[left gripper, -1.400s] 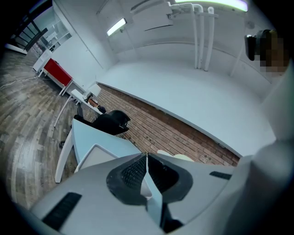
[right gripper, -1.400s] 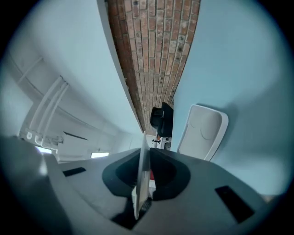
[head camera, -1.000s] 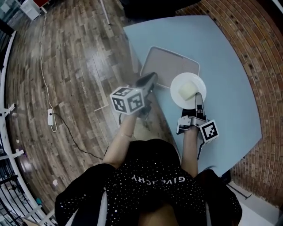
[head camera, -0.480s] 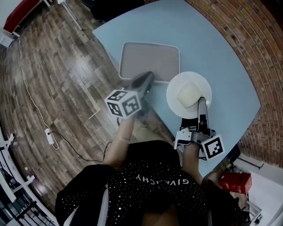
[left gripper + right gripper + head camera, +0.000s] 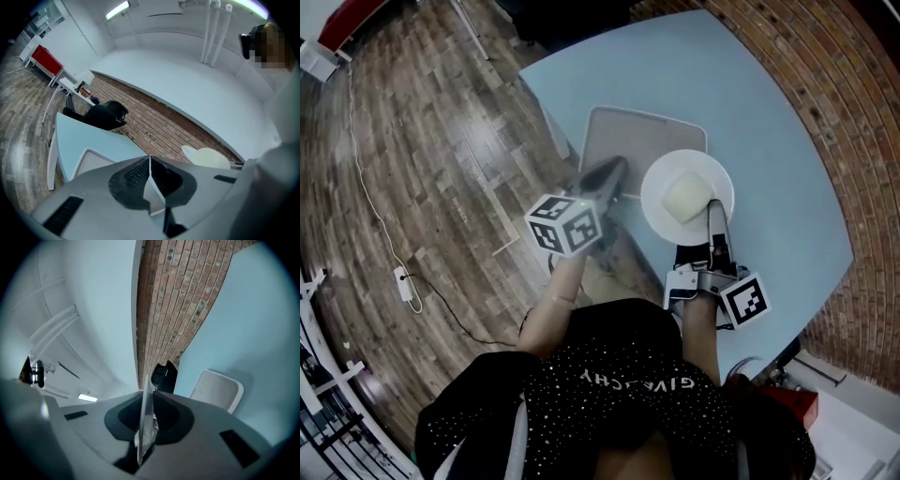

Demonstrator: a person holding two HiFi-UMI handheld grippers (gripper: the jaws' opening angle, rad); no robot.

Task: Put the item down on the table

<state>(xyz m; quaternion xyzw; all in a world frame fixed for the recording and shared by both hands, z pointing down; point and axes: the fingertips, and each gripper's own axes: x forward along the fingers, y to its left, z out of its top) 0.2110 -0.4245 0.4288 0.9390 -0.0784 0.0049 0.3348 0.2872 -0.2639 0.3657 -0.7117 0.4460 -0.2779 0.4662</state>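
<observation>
Since the white plate [image 5: 653,192] is round, there's no real long axis to it. From the head view it sits face-up and about level, with the pale squarish block [image 5: 687,197] in the middle of it. My right gripper [image 5: 713,210] has it by the near rim, jaws pinched tight on the edge and pointing away from me toward the far side. In the right gripper view the rim shows edge-on, a thin white sliver running straight out between the two jaws.

From above, the plate is over the light blue table [image 5: 769,122], close to its near-left edge. Its far-left side overlaps the near right corner of the grey tray [image 5: 637,141]. I honestly can't tell from any view whether the plate's bottom touches the table.

My left gripper [image 5: 612,172] is empty, jaws pressed together with nothing between them, pointing far and a bit right. It's just left of the plate, tip over the tray's near edge, with its marker cube [image 5: 564,223] out over the wood floor [image 5: 422,141]. In the left gripper view the plate and block show off to the right, beyond the jaws.

A brick-pattern floor [image 5: 853,122] curves round the table's right side, and a white cable [image 5: 370,178] trails across the wood floor on the left.
</observation>
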